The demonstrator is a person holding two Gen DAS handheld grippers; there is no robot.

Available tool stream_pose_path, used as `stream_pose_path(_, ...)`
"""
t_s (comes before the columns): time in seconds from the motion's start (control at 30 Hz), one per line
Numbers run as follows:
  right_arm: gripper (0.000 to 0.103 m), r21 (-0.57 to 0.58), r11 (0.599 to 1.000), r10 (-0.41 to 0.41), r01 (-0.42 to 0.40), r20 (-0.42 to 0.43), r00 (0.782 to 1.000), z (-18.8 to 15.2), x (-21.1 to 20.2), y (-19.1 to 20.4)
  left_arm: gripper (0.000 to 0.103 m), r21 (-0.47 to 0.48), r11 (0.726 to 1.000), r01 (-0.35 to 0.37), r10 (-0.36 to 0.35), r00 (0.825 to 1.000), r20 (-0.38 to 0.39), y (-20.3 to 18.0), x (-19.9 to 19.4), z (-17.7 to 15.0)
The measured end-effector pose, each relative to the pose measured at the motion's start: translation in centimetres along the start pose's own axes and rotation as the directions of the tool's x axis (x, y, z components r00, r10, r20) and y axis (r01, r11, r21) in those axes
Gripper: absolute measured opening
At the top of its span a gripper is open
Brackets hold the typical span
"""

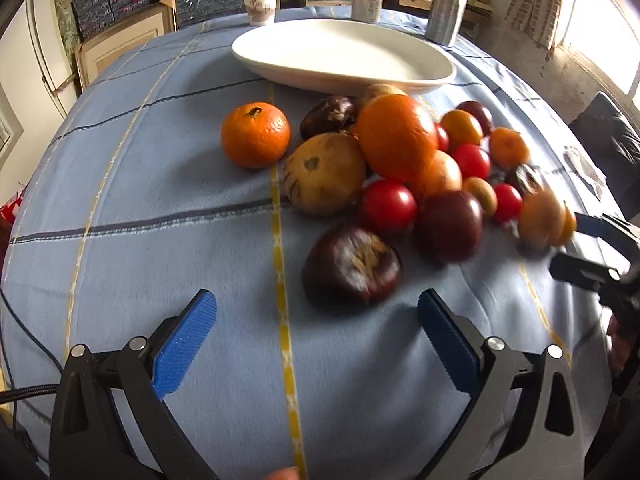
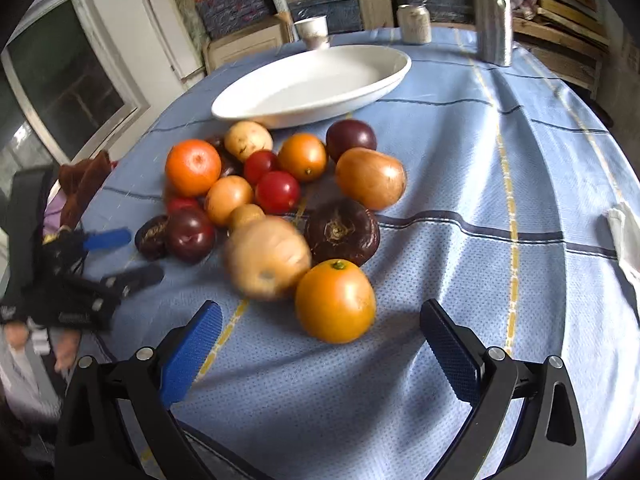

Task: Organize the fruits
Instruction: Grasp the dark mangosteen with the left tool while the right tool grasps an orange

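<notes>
Presently:
1. Left gripper (image 1: 316, 340): jaws spread wide, holding nothing, just short of a dark chestnut (image 1: 351, 265).
2. Right gripper (image 2: 320, 346): jaws wide apart, empty, near an orange fruit (image 2: 335, 301).
3. Fruit pile on the blue cloth (image 2: 460, 208).
4. White plate (image 2: 312, 86), bare, beyond the pile.

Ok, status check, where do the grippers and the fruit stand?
Left gripper open, empty. Right gripper open, empty. Fruits all piled on tablecloth; white plate empty. Nothing blocking.
</notes>
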State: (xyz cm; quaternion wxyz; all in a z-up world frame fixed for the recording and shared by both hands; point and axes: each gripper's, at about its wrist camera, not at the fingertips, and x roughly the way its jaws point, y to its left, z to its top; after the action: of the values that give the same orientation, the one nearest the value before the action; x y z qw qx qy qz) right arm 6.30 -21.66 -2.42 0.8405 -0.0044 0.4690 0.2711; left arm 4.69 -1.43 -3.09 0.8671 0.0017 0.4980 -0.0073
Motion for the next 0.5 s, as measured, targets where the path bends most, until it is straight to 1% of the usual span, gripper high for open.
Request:
stream_pose_path(0.07, 0.1, -0.02, 1.0, 0.001, -0.001, -0.007, 1.0, -0.1, 0.0, 0.5, 0.099, 0.015, 1.0, -0.004, 0.004, 1.0, -0.006, -0.2, 0.4, 0.3)
stream_pose_path(0.17, 0.1, -0.065, 0.998, -0.023, 0.021, -0.019, 1.0, -0.5, 0.1, 1.5, 0.099, 0.034, 0.999, -0.003, 0.003, 1.0, -0.008, -0.5, 0.4, 0.2)
stream_pose_path(0.23, 0.1, -0.12, 0.992, -0.045, 0.04, -0.033, 0.998, -0.9, 0.4, 2.6, 0.099, 0.037, 0.999, 0.008, -0.008, 1.0, -0.009, 0.4, 0.5, 0.7)
stream_pose_path(0.3, 0.1, -0.214, 0.974, -0.088, 0.075, -0.051, 0.995, -1.6, 0.4, 3.8, 0.099, 0.042, 0.999, 0.004, -0.004, 1.0, -0.012, 0.2, 0.3, 0.6)
stream_pose_path(0.33, 0.1, -0.234, 0.969, -0.091, 0.076, -0.056, 0.994, -1.8, 0.3, 4.2, 0.099, 0.046, 0.999, 0.001, 0.0, 1.0, -0.016, 0.4, 0.3, 0.7)
stream_pose_path(0.4, 0.1, -0.221, 0.975, -0.05, 0.036, -0.061, 0.997, -2.0, 0.0, 4.1, 0.099, 0.044, 0.999, 0.006, -0.005, 1.0, -0.015, 0.5, 0.3, 0.8)
stream_pose_path(0.47, 0.1, -0.25, 0.968, -0.046, 0.028, -0.065, 0.997, -2.2, -0.1, 4.7, 0.099, 0.05, 0.999, 0.007, -0.006, 1.0, -0.03, 0.6, 0.4, 1.3)
stream_pose_path(0.5, 0.1, -0.231, 0.973, -0.043, 0.031, -0.047, 0.998, -2.3, -0.4, 4.9, 0.099, 0.045, 0.999, 0.01, -0.009, 1.0, -0.023, 0.6, 0.3, 1.5)
